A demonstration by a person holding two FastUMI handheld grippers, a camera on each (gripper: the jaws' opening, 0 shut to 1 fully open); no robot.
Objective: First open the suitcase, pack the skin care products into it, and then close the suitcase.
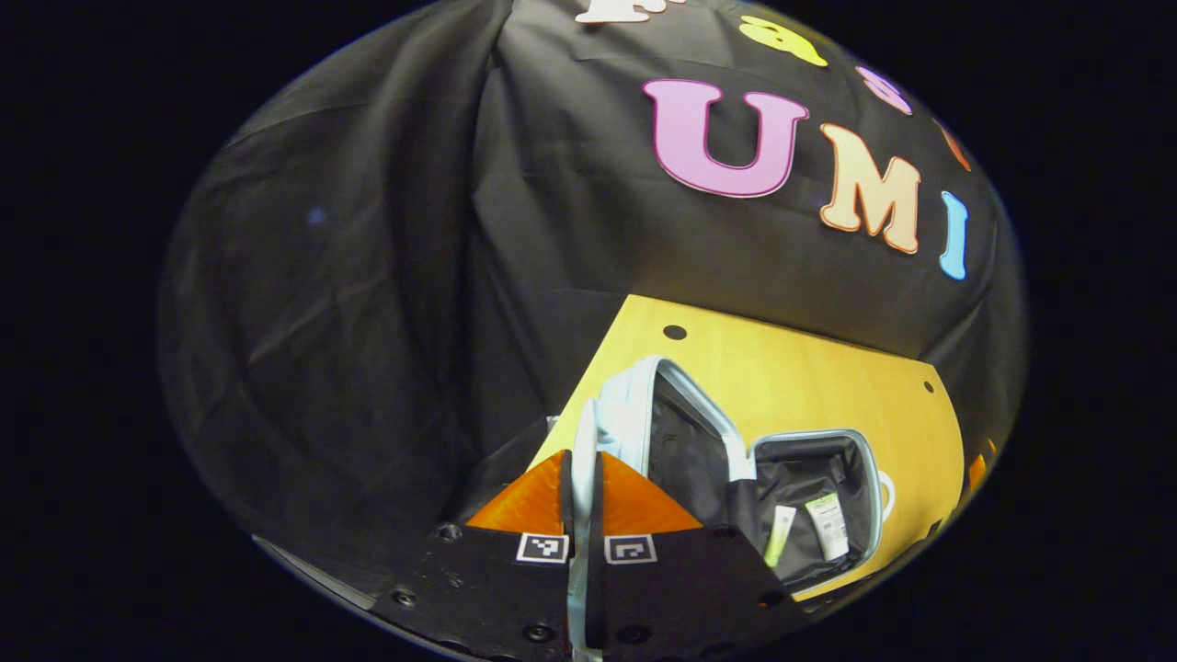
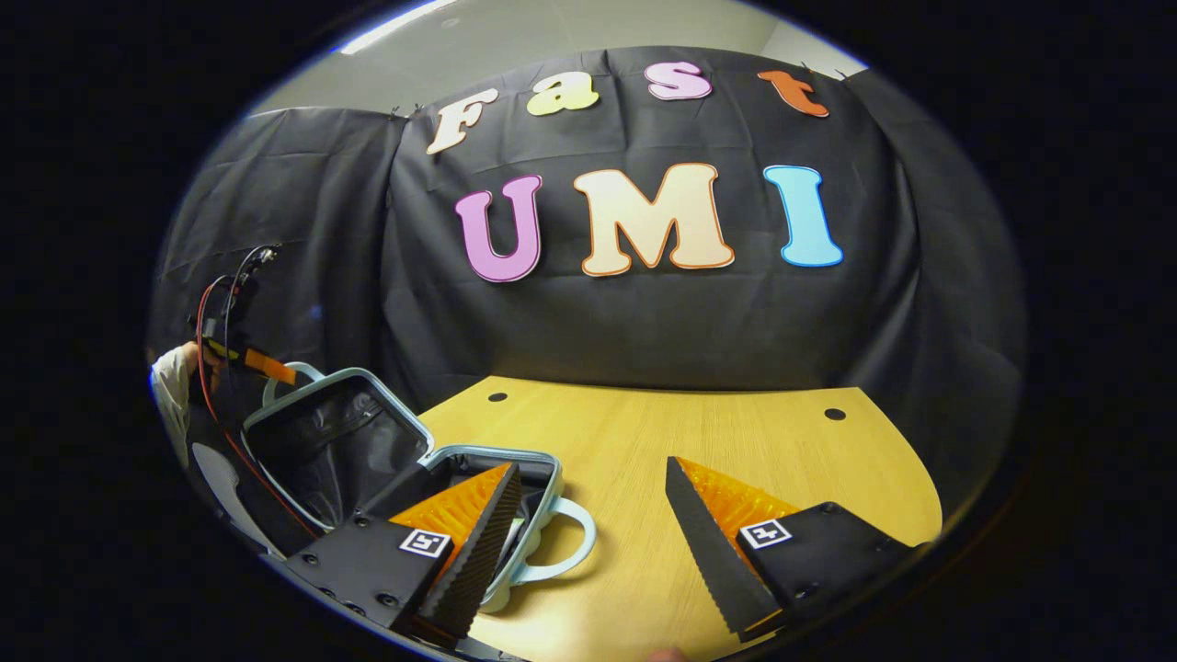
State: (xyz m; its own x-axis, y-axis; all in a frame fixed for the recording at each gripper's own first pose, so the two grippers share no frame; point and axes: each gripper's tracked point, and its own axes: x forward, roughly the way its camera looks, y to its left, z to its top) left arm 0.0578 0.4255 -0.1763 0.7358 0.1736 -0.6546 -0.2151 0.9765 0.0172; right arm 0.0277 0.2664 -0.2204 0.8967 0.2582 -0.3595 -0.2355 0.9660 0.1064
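Left gripper (image 1: 582, 496) pinches the pale-blue hard-shell suitcase's raised lid (image 1: 634, 405); swing it slowly over the two tubes (image 1: 828, 524). Right gripper (image 2: 588, 515) hovers spread above the wooden table (image 2: 736, 432).

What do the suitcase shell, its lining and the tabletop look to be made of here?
Suitcase shell: pale, smooth and rigid at the rim and moulded handle, so probably hard plastic. Lining: dark, creased and faintly shiny, likely thin synthetic fabric. Tabletop: light wood grain with a flat matte surface and round drilled holes, so wood or a wood-look laminate; the pictures cannot settle which.
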